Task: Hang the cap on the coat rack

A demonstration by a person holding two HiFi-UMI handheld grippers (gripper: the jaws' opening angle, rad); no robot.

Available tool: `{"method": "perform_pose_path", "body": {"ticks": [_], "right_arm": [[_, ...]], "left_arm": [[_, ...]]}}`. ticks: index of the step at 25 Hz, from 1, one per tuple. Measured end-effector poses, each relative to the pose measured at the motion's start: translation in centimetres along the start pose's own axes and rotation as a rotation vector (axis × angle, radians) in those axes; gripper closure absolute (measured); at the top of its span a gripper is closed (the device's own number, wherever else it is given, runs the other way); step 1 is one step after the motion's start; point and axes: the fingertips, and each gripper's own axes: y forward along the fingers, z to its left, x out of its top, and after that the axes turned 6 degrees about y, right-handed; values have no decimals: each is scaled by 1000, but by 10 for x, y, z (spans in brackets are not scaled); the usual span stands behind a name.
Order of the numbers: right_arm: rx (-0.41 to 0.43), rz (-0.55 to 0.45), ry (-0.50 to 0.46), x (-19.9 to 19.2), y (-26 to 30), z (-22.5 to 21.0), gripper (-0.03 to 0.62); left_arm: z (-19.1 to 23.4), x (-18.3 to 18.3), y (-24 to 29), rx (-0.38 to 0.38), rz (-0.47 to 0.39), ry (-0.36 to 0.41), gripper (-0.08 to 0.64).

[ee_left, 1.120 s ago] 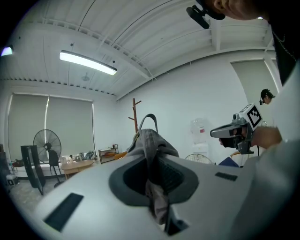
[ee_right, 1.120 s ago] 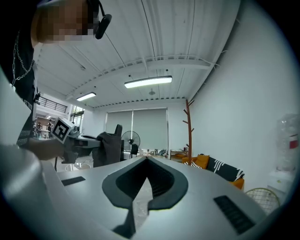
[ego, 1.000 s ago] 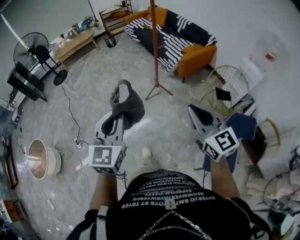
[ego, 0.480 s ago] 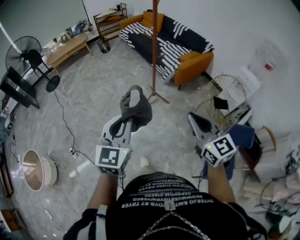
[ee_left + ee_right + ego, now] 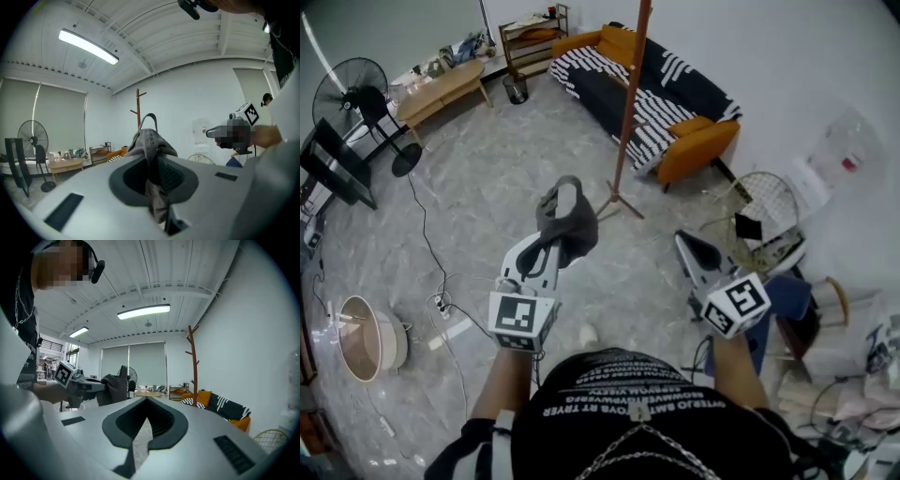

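Note:
A limp grey cap (image 5: 569,218) hangs from my left gripper (image 5: 549,242), which is shut on its fabric; in the left gripper view the cap (image 5: 149,140) is pinched between the pads and rises above the left gripper (image 5: 153,174). The wooden coat rack (image 5: 628,112) stands on the floor ahead, just right of the cap, its pole (image 5: 138,105) visible past the cap's strap. My right gripper (image 5: 684,241) is held out to the right, lower than the rack, shut on nothing (image 5: 146,404). From that side the rack (image 5: 193,362) shows bare pegs.
A striped sofa with orange cushions (image 5: 652,89) stands behind the rack. A standing fan (image 5: 352,89), a low wooden table (image 5: 441,84) and a floor cable (image 5: 431,248) are at left. A wire chair (image 5: 761,199) and clutter sit at right.
The head view has swung, so the rack's base now sits slightly lower and further right. The left gripper with the cap has risen a little toward the rack. The right gripper has hardly moved.

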Motion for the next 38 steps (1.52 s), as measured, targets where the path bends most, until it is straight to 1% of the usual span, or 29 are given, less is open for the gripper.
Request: {"method": "perform_pose_path", "body": {"ticks": [6,10,13,14,19,24,29,34,35,38], "right_arm": [[-14,-9,-26,12,29,-1,589],[-26,-17,-42,25,48,-6,589],[-40,-29,-60,36,56,-12,589],[-47,-30,-62,37,58,-13,589],[-64,-43,-78,37,70,-6,589],[-83,-28,-76,32,73,-15,589],[-96,-34,-80,32,78,-37,589],[-79,-26,-38,26,89,-76,589],[-74,-27,-29,26,91,-82,589],[-65,-47,-28,33,99,-99,589]], "left_arm": [[25,-2,14,-31,4,22,534],[39,1,25,-20,-23,-4,534],[43,8,39,-42,-28,26,534],[44,9,43,-53,-31,34,534],[52,9,48,-79,-66,17,534],[52,10,62,-92,-67,19,534],[45,11,89,-110,-48,9,534],[39,23,128,-106,-49,16,534],[37,25,135,-109,-46,22,534],[38,29,155,-128,-26,71,534]]}}
